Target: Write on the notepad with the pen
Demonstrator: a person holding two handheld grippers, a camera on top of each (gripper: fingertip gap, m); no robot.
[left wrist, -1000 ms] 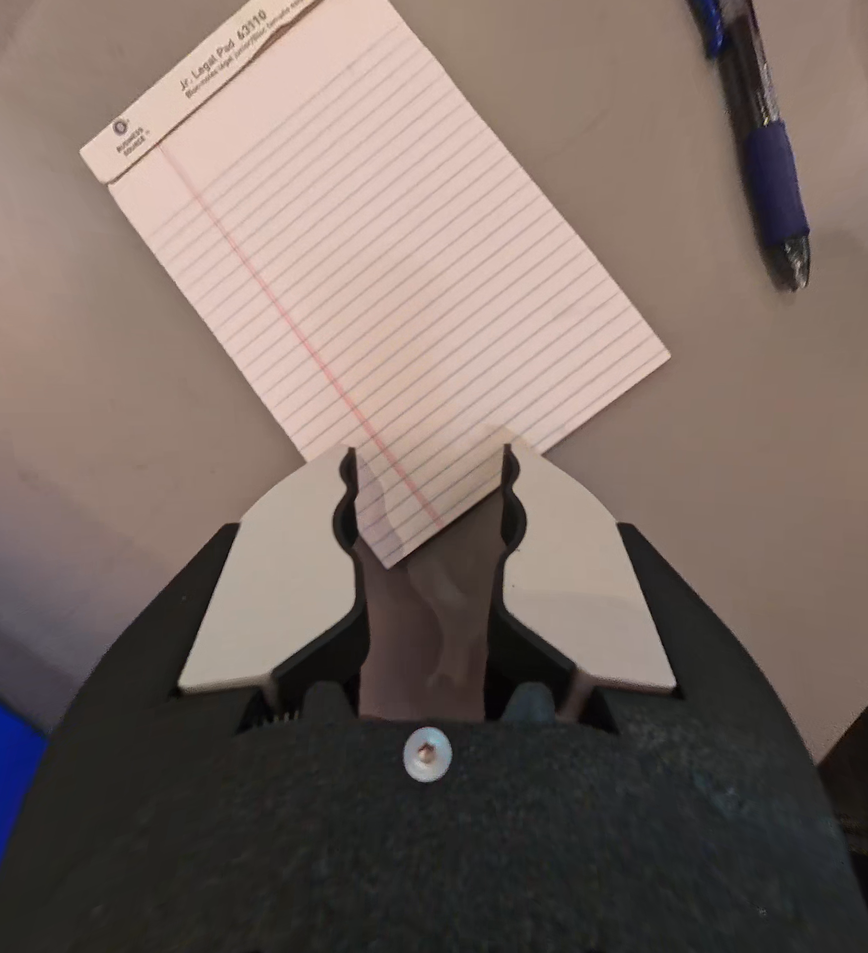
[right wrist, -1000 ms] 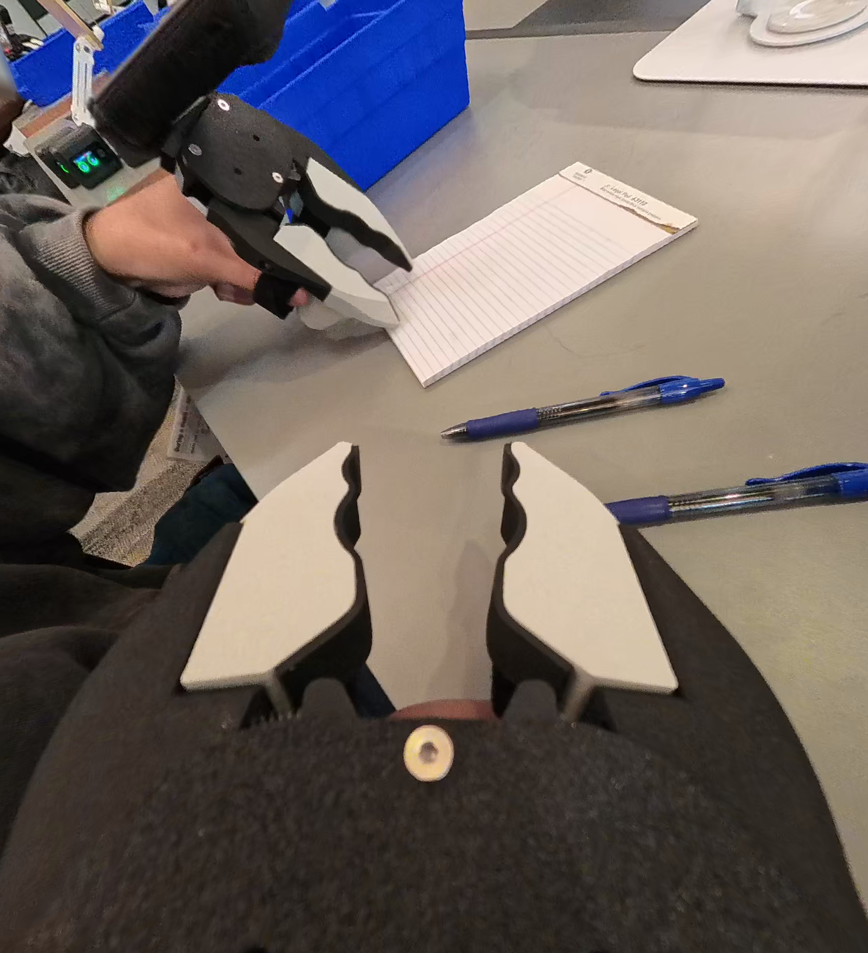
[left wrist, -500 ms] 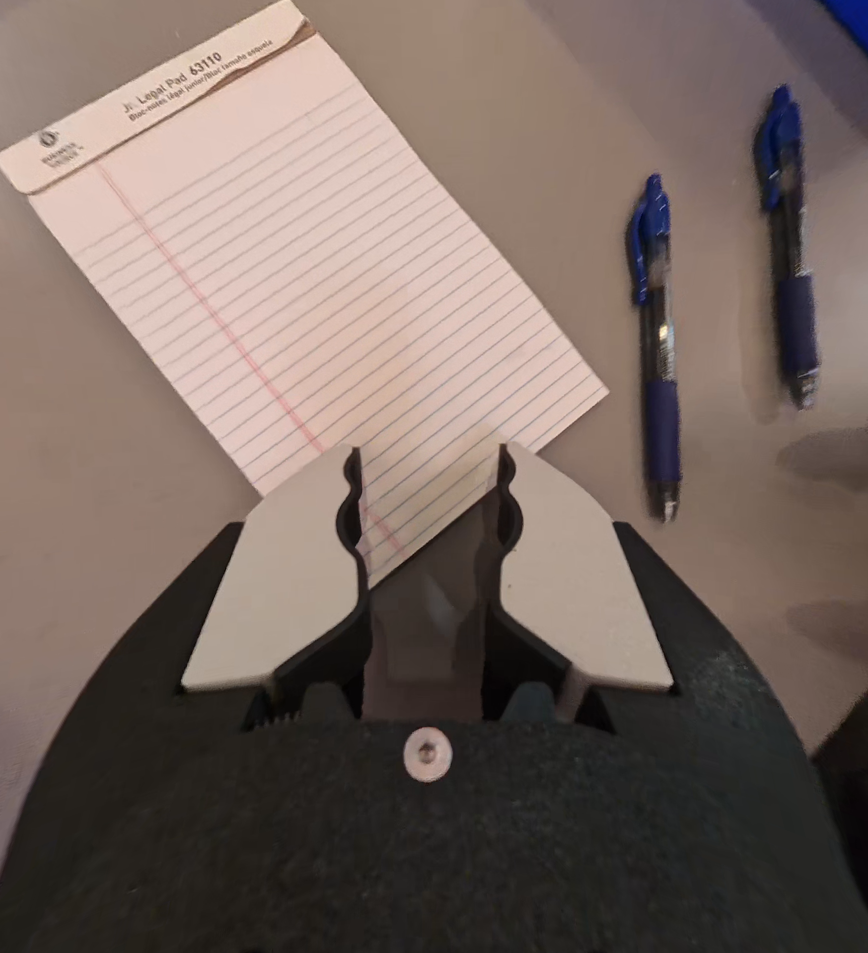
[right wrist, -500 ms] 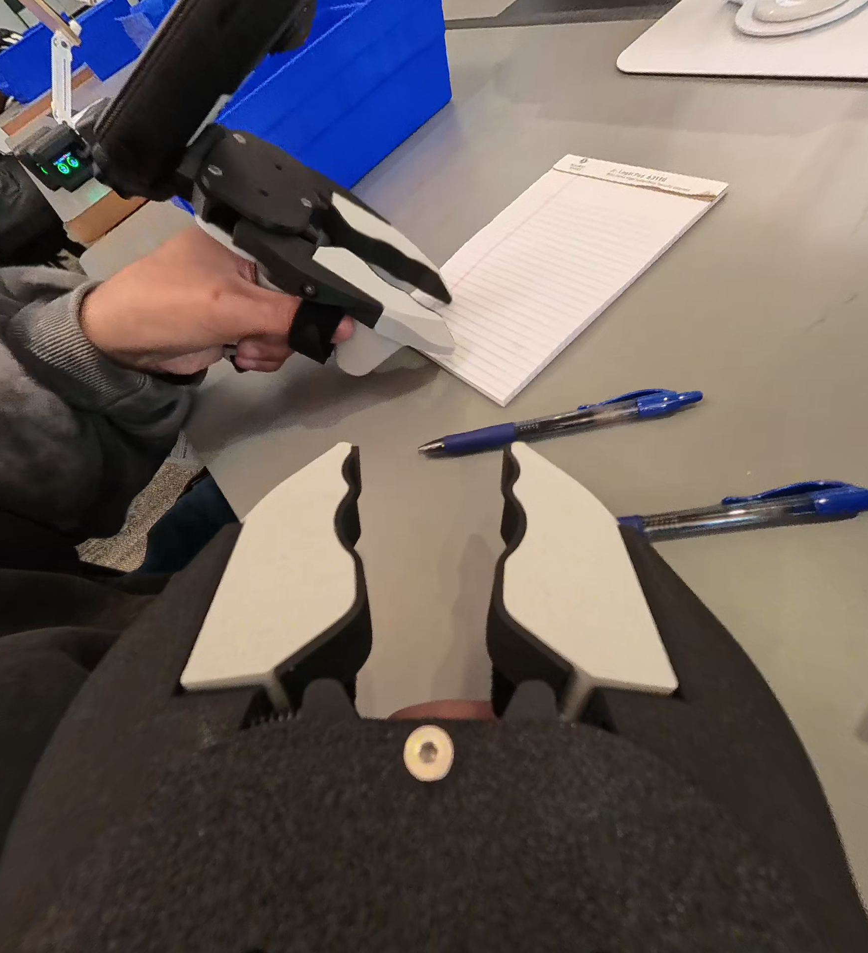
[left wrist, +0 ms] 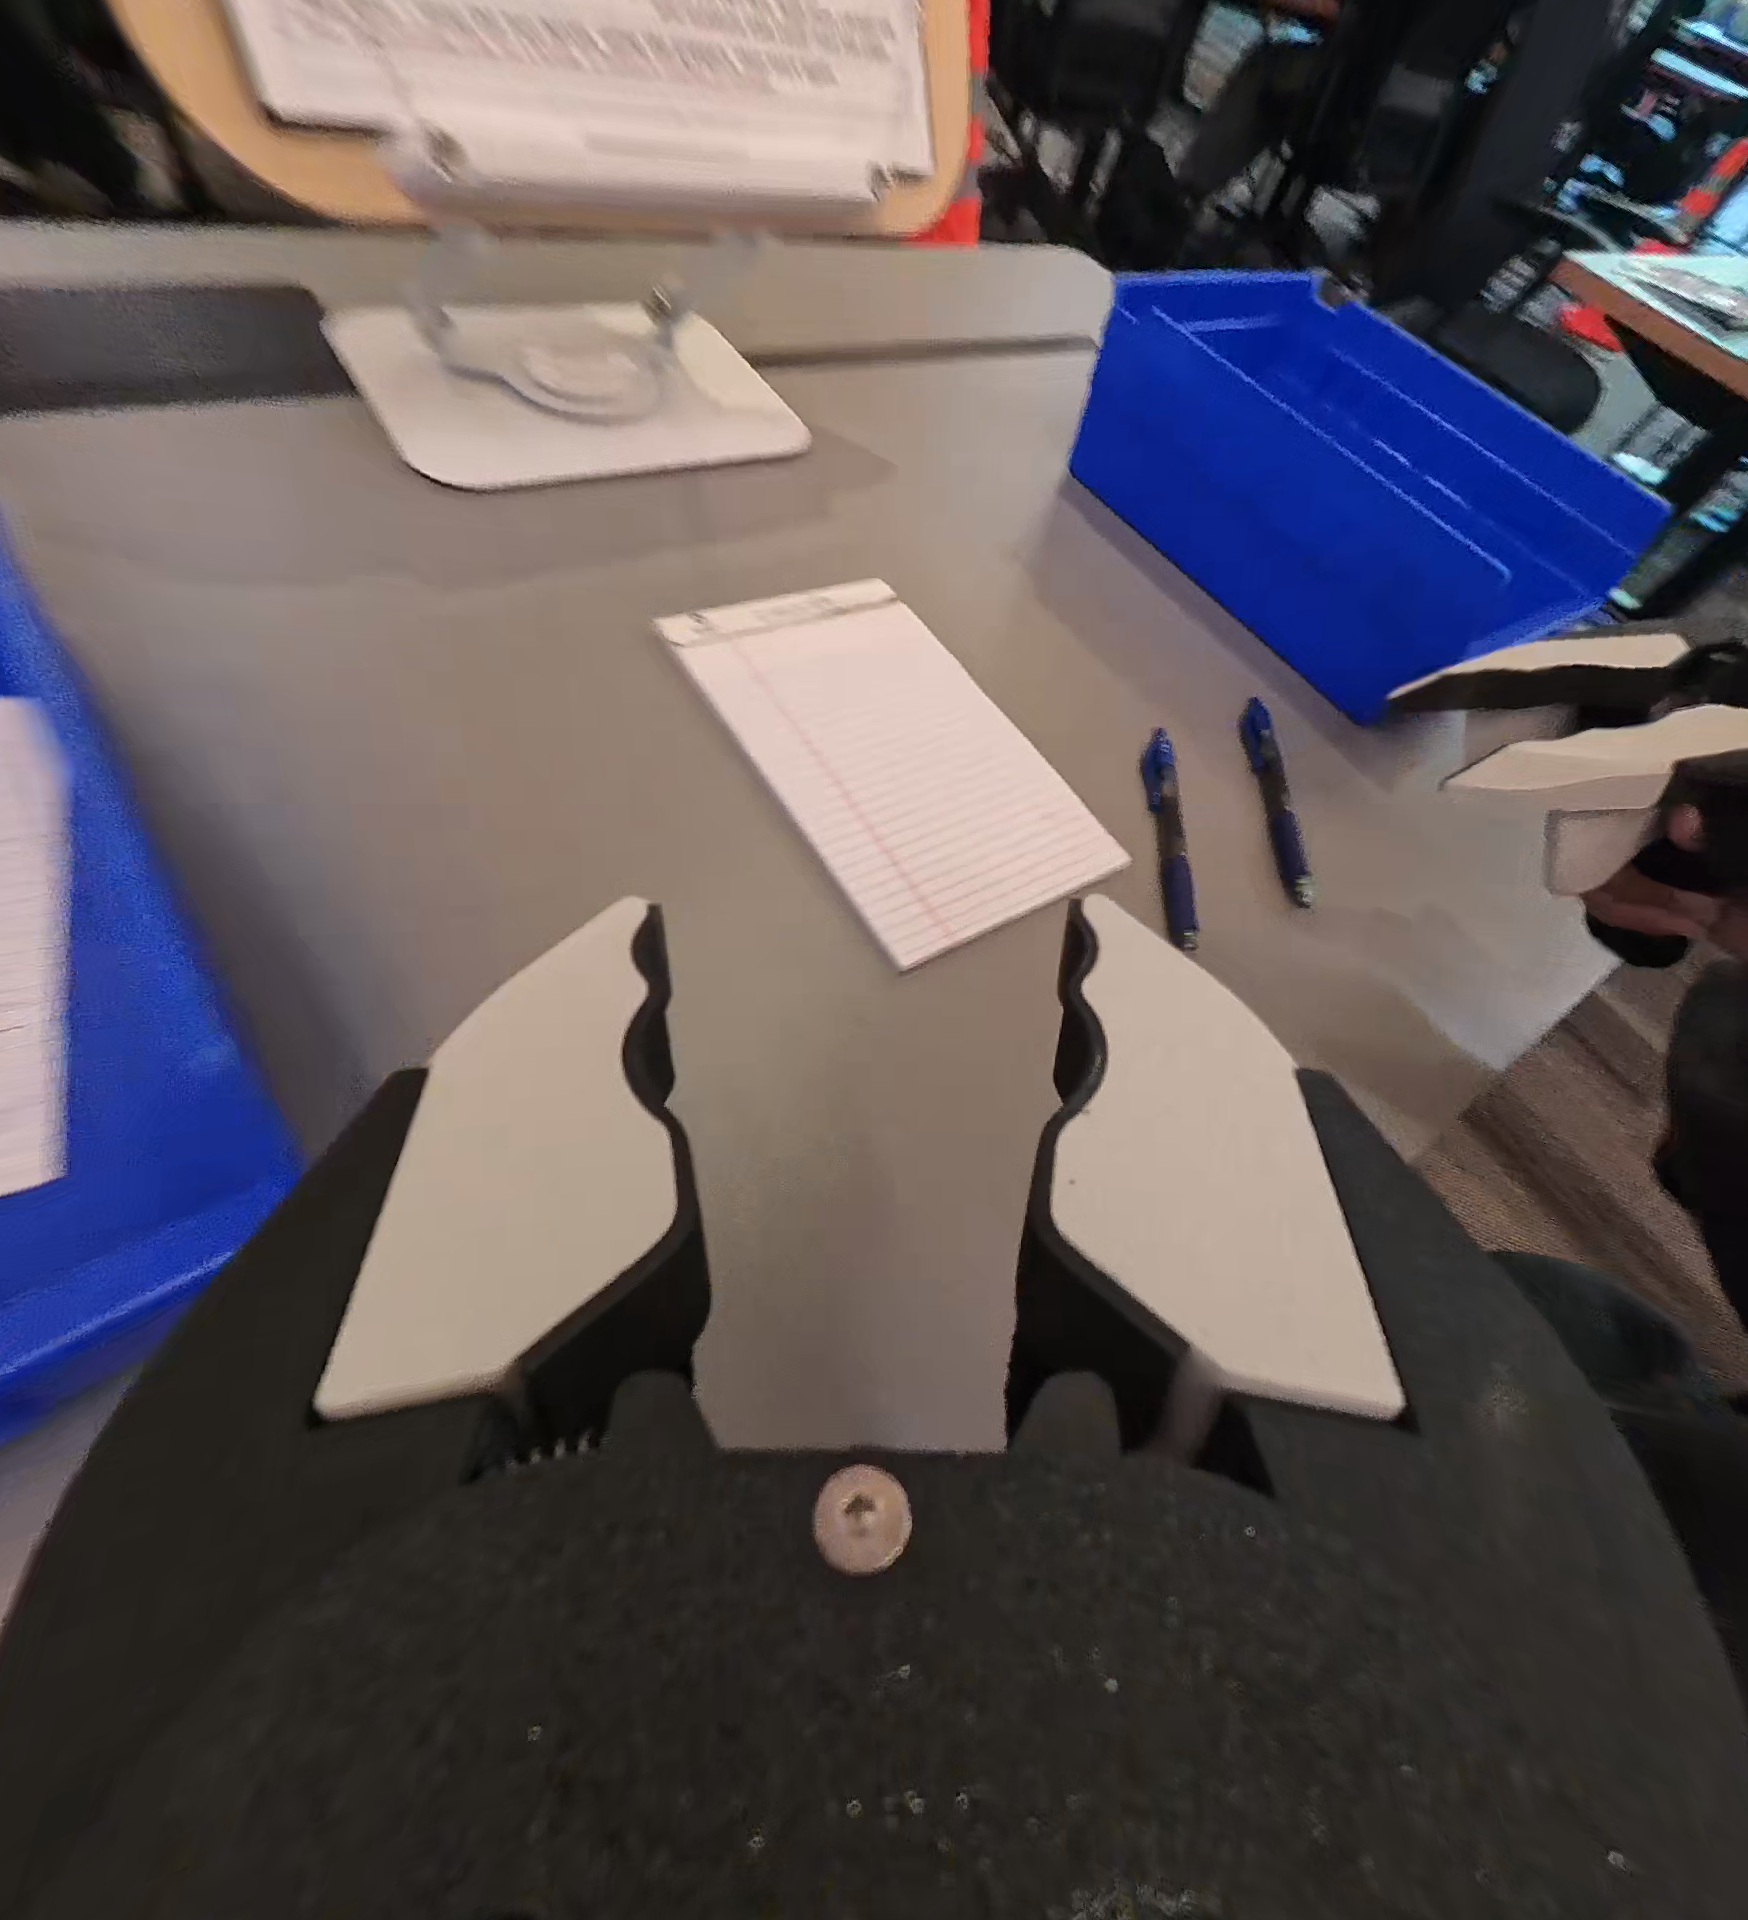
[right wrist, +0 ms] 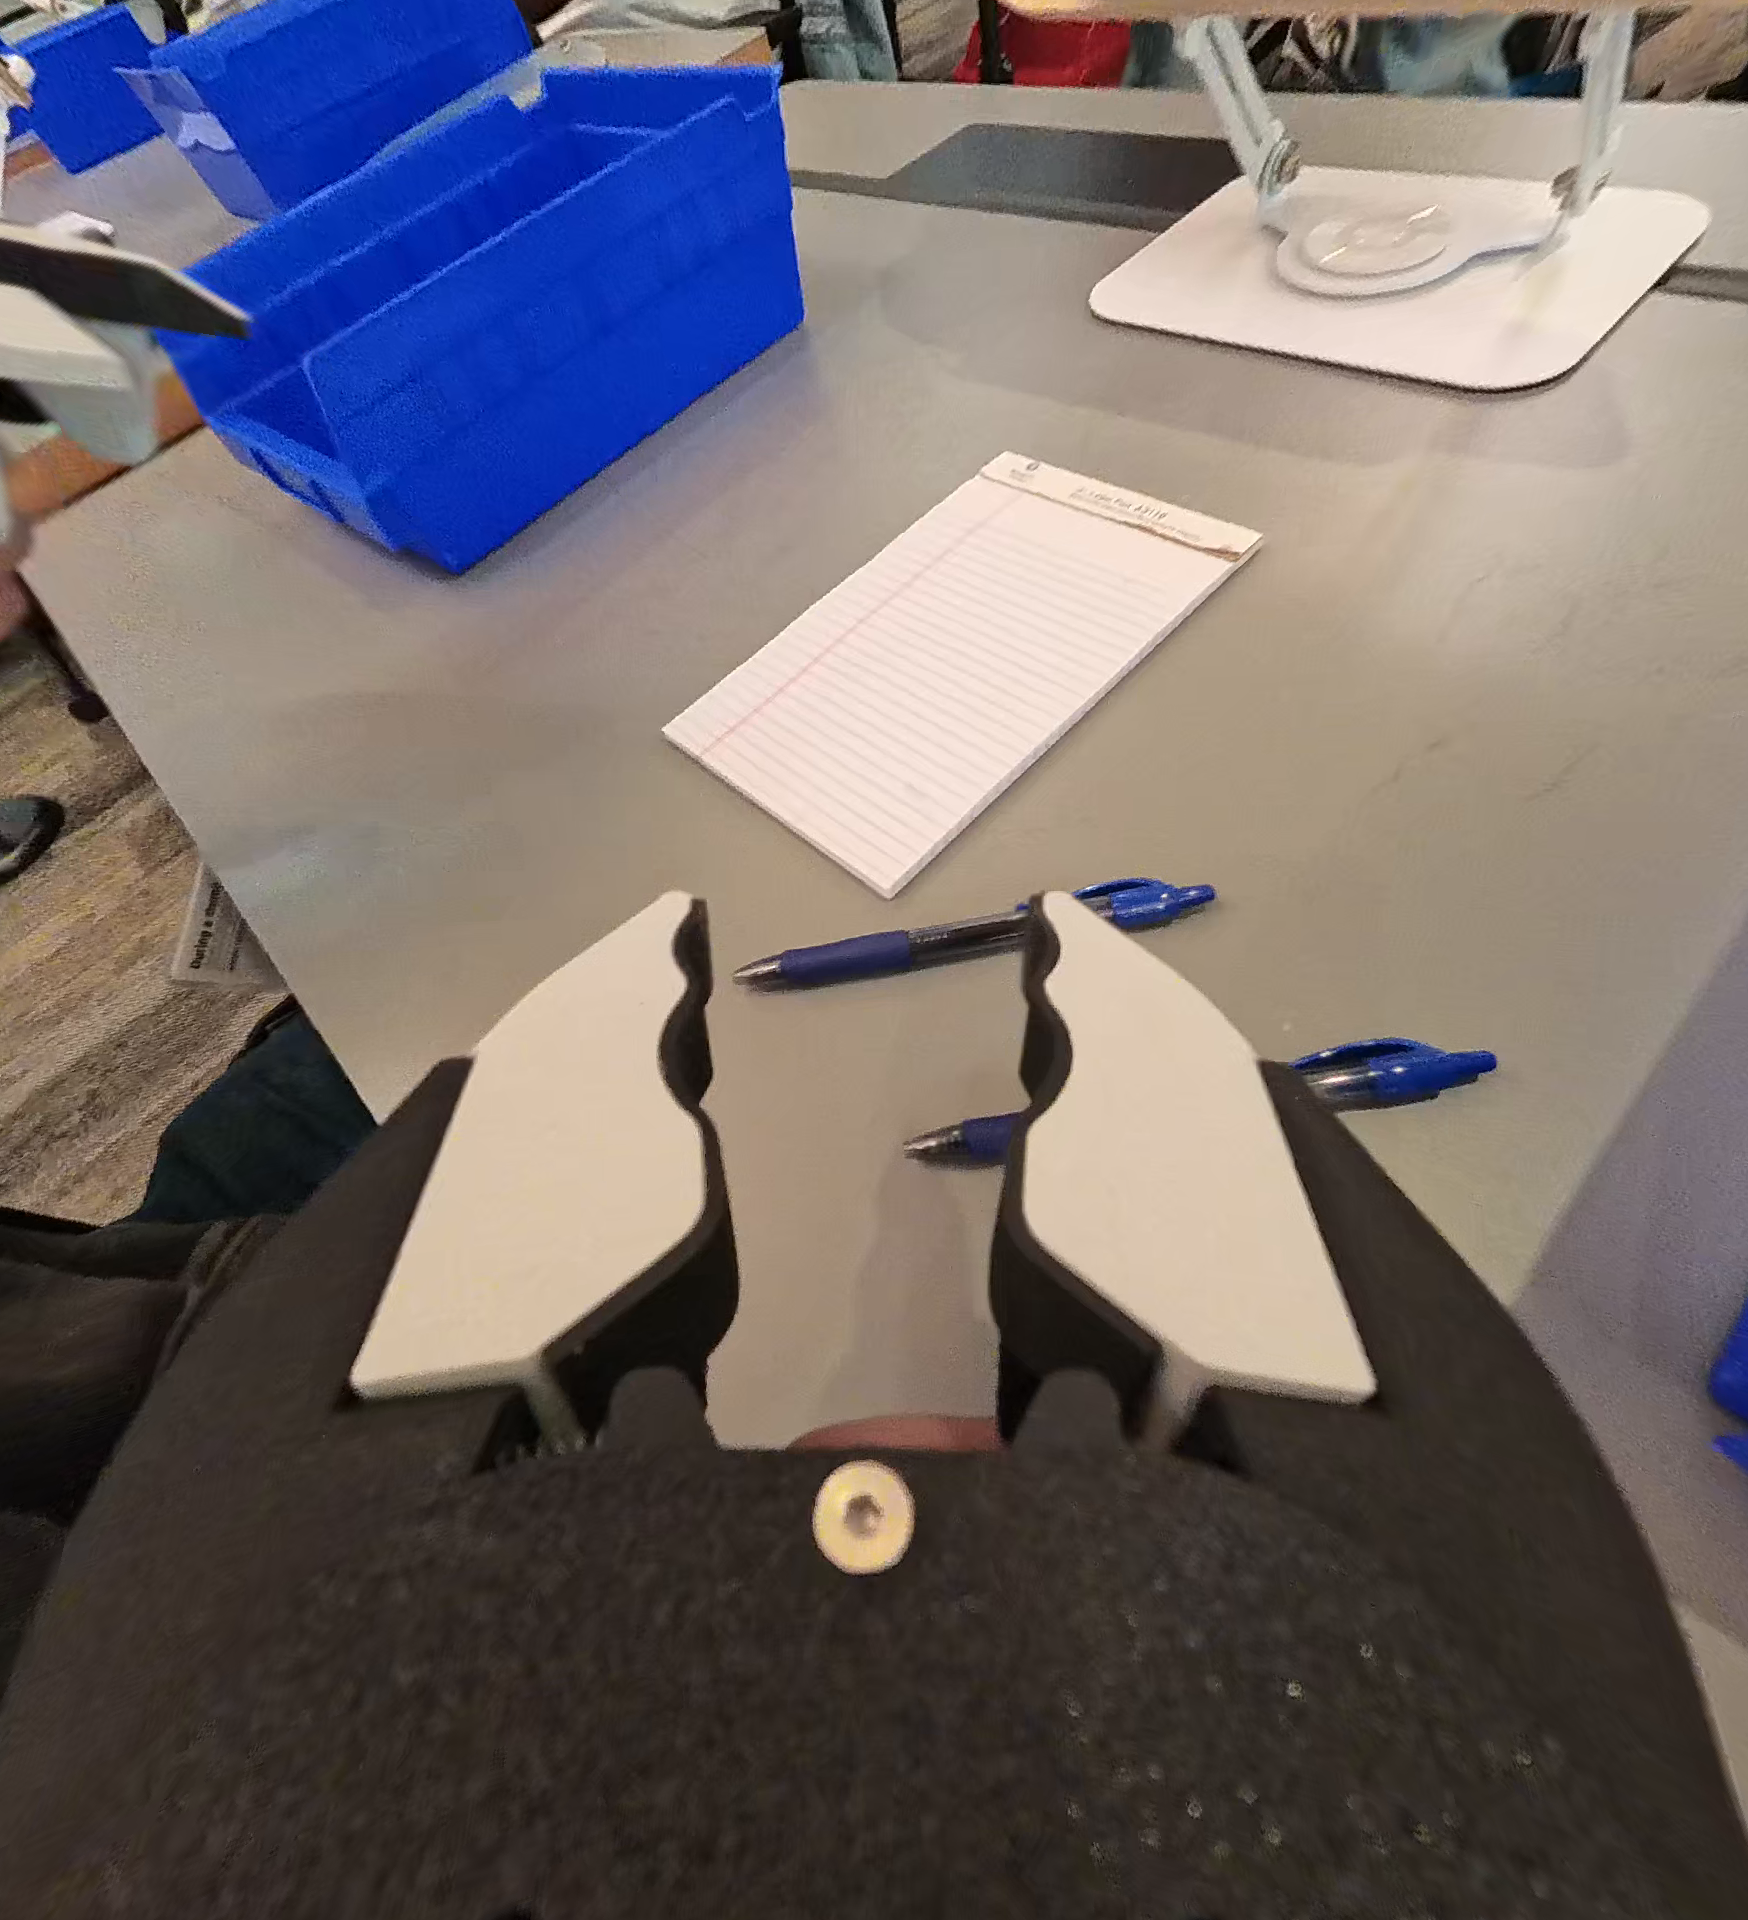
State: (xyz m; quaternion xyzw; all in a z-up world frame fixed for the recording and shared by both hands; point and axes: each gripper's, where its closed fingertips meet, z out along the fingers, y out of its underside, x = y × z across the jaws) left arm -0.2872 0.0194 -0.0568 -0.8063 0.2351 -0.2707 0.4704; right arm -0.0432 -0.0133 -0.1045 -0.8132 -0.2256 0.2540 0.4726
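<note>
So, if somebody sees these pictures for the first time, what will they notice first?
Probably the white lined paper notepad, lying flat and blank in the middle of the grey table. Next, the two blue plastic pens side by side just beside it, untouched. Then the bright blue plastic bin at the table's edge.

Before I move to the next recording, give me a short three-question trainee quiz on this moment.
1. True or false: the right tool already grips a pen.
2. How many blue pens lie on the grey table? A) one B) two C) three
3. Fill in: the notepad page is ____ (written on / blank).

Key:
1. False. Both the right tool and the left tool are open and hold nothing.
2. B. The nearer pen and the farther pen lie side by side, next to the notepad, not on it.
3. Blank. Only printed ruling shows.
</note>
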